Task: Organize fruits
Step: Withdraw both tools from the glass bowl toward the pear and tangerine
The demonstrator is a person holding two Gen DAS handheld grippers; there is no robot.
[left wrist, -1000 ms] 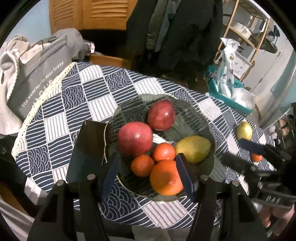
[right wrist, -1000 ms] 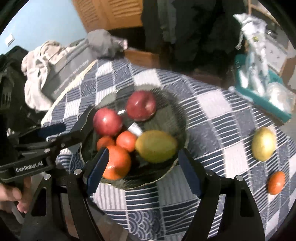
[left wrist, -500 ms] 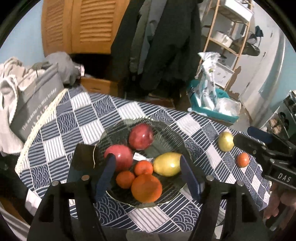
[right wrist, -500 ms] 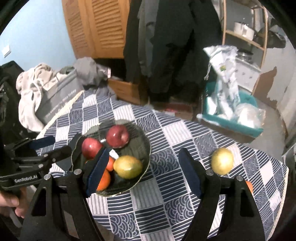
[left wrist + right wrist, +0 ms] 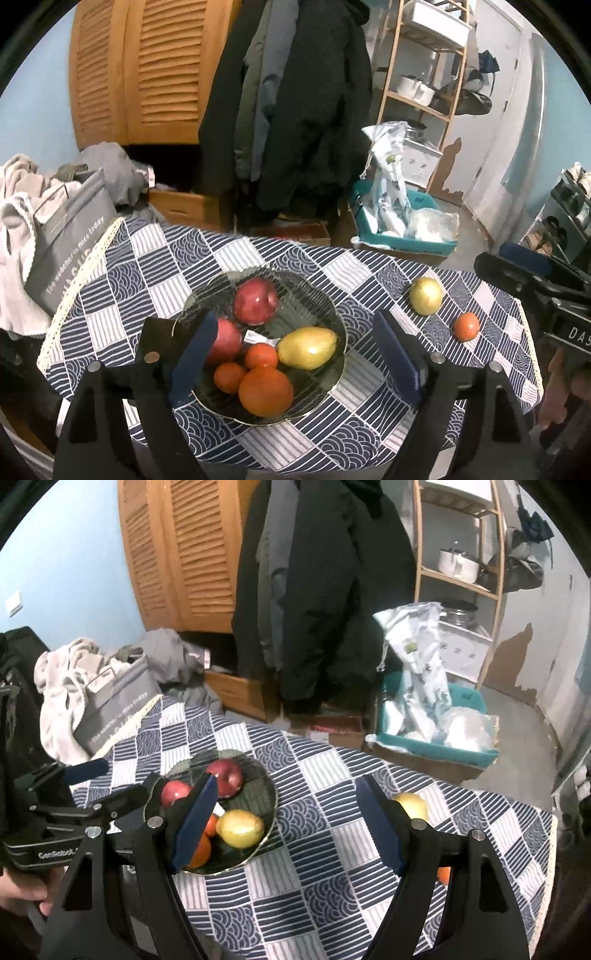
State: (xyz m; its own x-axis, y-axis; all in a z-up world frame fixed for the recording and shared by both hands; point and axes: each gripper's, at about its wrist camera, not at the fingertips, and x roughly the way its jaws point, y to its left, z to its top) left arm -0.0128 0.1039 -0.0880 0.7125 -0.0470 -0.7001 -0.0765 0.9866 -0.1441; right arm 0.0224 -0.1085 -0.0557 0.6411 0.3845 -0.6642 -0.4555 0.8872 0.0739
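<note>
A cluttered room with louvred wooden doors (image 5: pixel 147 70), dark coats (image 5: pixel 303 103) hanging in front of them and a wooden shelf rack (image 5: pixel 424 74) lies behind a table under a blue-and-white patterned cloth (image 5: pixel 129 280); on the cloth sits a glass plate (image 5: pixel 314 295) holding two red apples (image 5: pixel 256 301), a yellow-green mango (image 5: pixel 307 348), two small tangerines (image 5: pixel 261 355) and a large orange (image 5: pixel 265 390); well apart from the plate, toward the cloth's far right, a yellow pear-like fruit (image 5: pixel 426 295) lies with a small loose tangerine (image 5: pixel 466 325) near it; the left gripper (image 5: pixel 291 363) hangs above the plate's near side, its jaws opening, with nothing pressed between the blue pads; the right gripper (image 5: pixel 286 827) hovers above the bare cloth between the plate and the yellow fruit, its jaws spread and empty; a grey bag (image 5: pixel 118 705) and heaped laundry (image 5: pixel 66 679) sit at the table's far left; a teal bin (image 5: pixel 436 738) with white bags stands on the floor beyond.
</note>
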